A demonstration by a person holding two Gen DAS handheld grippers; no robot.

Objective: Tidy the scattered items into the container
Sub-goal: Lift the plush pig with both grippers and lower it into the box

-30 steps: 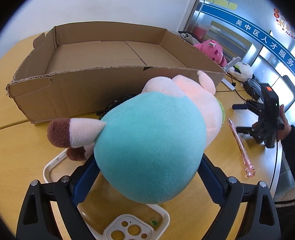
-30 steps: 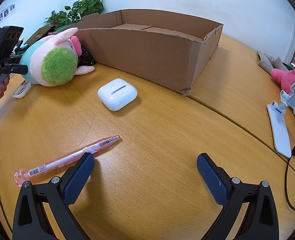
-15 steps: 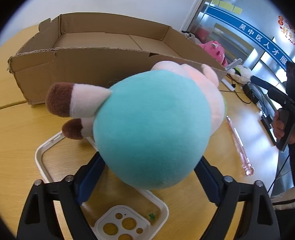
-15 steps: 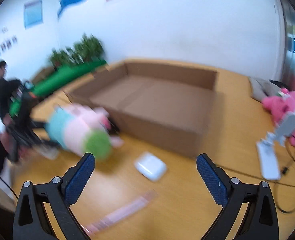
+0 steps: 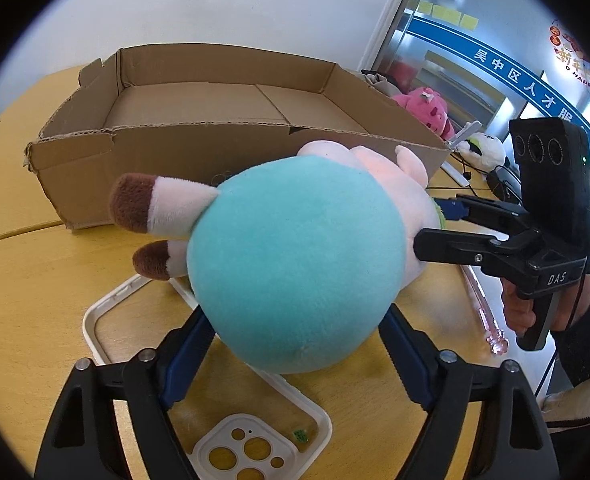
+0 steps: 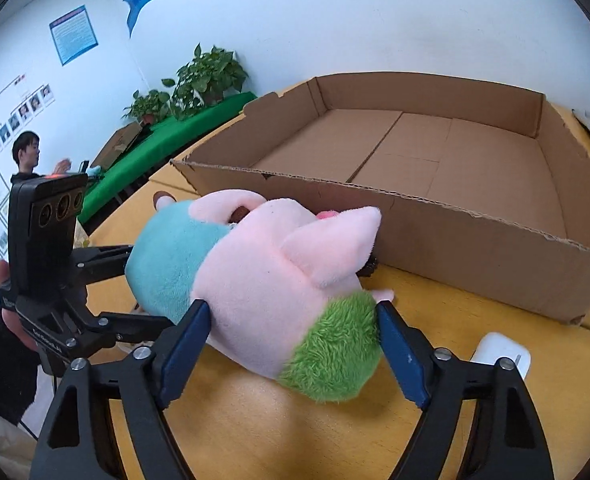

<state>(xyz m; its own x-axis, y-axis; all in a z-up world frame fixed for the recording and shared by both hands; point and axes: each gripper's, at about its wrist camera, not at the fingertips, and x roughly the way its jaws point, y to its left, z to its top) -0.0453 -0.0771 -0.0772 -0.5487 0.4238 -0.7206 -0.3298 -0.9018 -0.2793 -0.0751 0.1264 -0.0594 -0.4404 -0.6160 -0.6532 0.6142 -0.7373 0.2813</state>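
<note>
While the plush pig (image 5: 295, 272) is lying on its side on the yellow surface (image 5: 23, 280), just in front of the near wall of the cardboard box (image 5: 167, 152), both claws are working on it from opposite ends. The left claw (image 5: 295, 344) is squeezing the teal belly between its blue pads — the fabric is bulging around them, so that one is gripping the toy. The right claw (image 6: 291, 340) is straddling the pink head and green tuft (image 6: 335, 356), pads touching or nearly touching the fur; whether it is clamping yet, I cannot tell.

This toy looks light and very soft — it is going to squash and sag, not slip, so a hold across the fat middle of the body seems safest, with the head end supported so it doesn't flop against the box wall on the way over.

Underneath, a white phone case (image 5: 199, 420) is lying on the surface, a pink pen (image 5: 483, 312) to the right, and a white earbud case (image 6: 499, 354) near the box corner — all outside the box.
</note>
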